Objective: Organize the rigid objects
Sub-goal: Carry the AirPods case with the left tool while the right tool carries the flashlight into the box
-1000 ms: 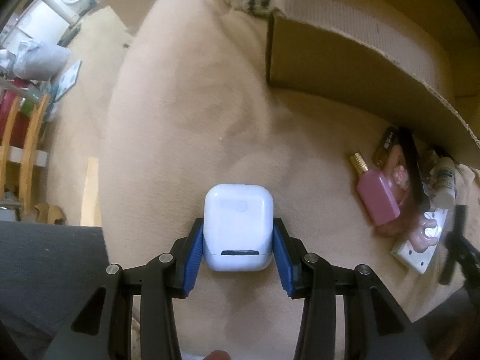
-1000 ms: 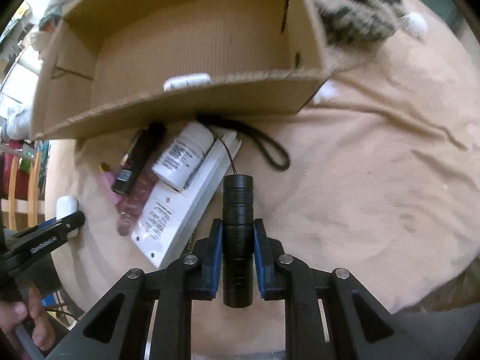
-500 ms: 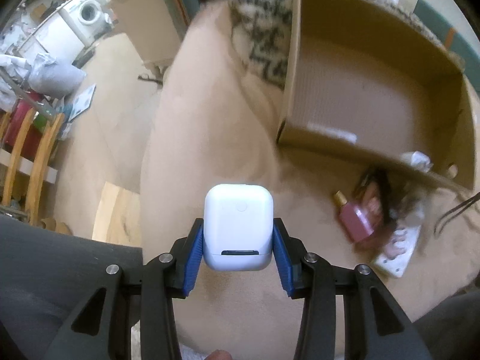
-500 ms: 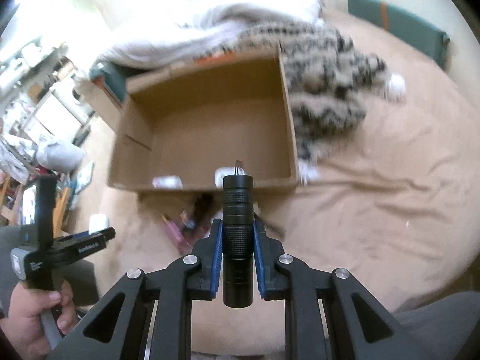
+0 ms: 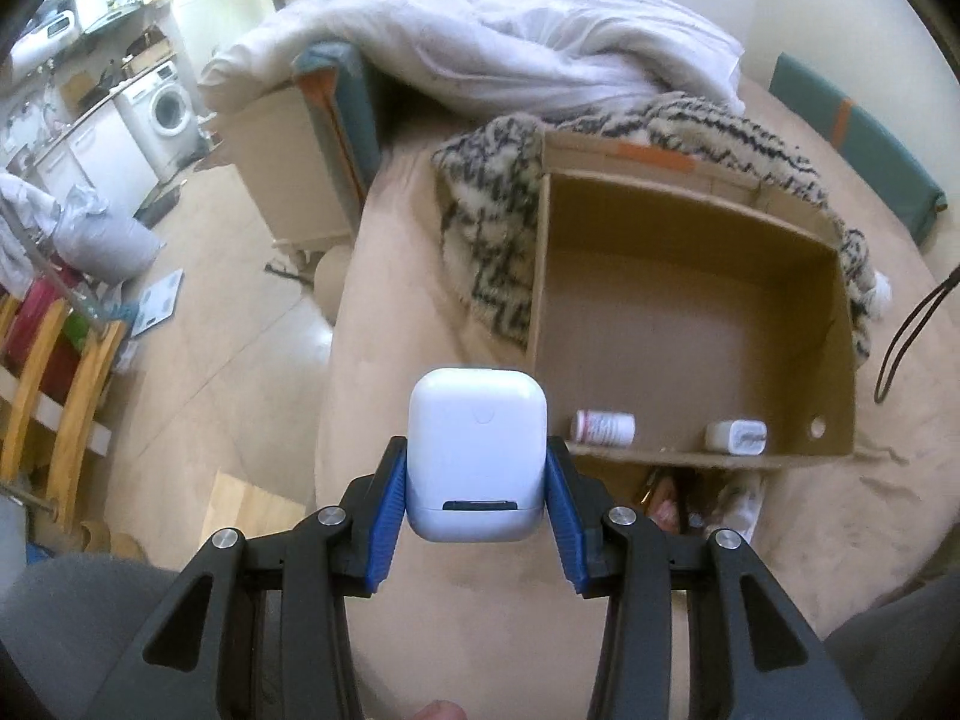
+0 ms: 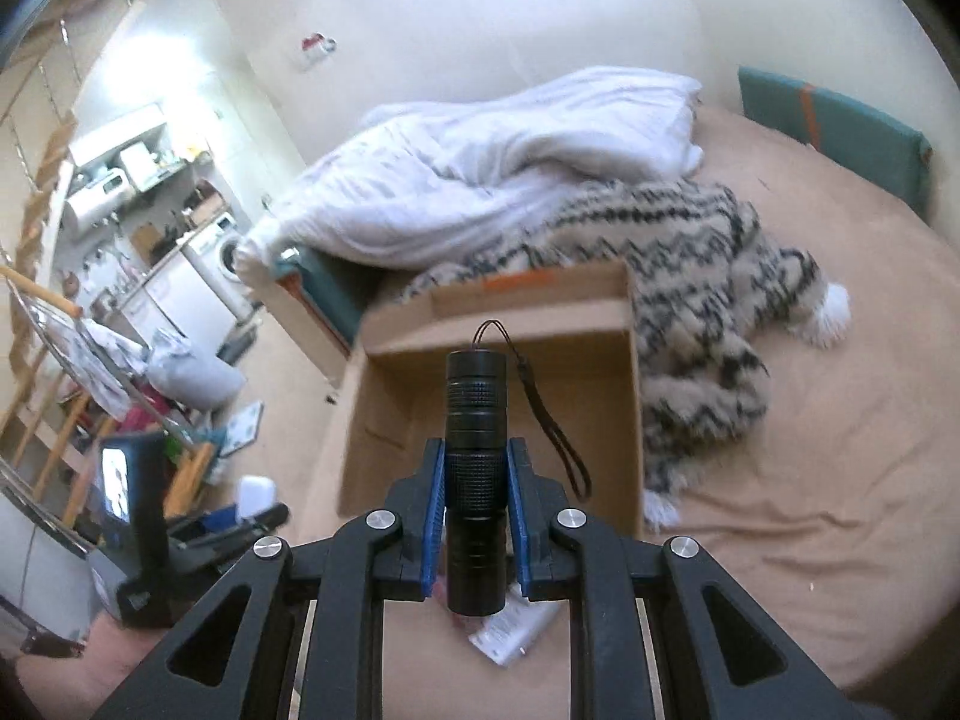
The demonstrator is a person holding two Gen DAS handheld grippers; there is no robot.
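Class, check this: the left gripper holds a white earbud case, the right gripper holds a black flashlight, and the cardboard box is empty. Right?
Not quite: the cardboard box is not empty. The left wrist view shows a small white bottle and another white item inside. The rest stands.

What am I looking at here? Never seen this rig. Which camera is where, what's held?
No robot arm: a person holds a two-finger gripper in each hand, each with a fisheye camera looking along its fingers.

Left wrist view: the left gripper has its blue pads clamped on a white earbud-style case.

Right wrist view: the right gripper is shut on a black flashlight, wrist strap dangling.

Both hang over a bed with a tan sheet. On it sits an open cardboard box holding a small white bottle and another white item. More small items lie just outside the box, too blurred to name.
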